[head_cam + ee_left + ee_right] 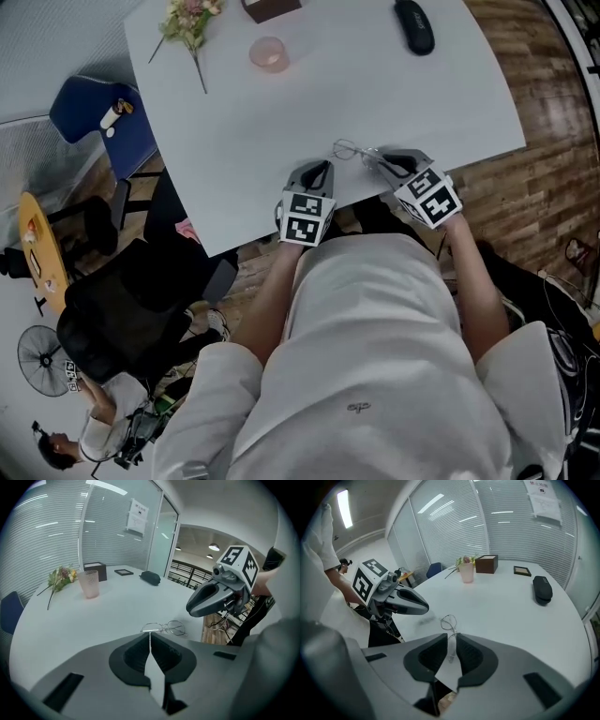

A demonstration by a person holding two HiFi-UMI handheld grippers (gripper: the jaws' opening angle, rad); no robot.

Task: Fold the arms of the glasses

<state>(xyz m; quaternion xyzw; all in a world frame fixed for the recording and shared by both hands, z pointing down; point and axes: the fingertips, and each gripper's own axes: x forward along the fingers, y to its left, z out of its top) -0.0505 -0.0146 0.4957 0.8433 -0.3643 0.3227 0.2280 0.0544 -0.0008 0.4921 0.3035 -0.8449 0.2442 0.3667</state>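
Right gripper (452, 637) stood slightly parted around a glasses (449, 623) arm, seemingly not pinching; left gripper (150, 637), clenched empty, needed to steady the lenses before any inward swing.

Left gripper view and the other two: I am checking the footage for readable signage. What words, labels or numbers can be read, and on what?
Paper notice on the glass wall: print too small to read.
Marker cubes: black-and-white square patterns, no words.
Small mark on the person's shirt: too small to read.
No text is legible anywhere.
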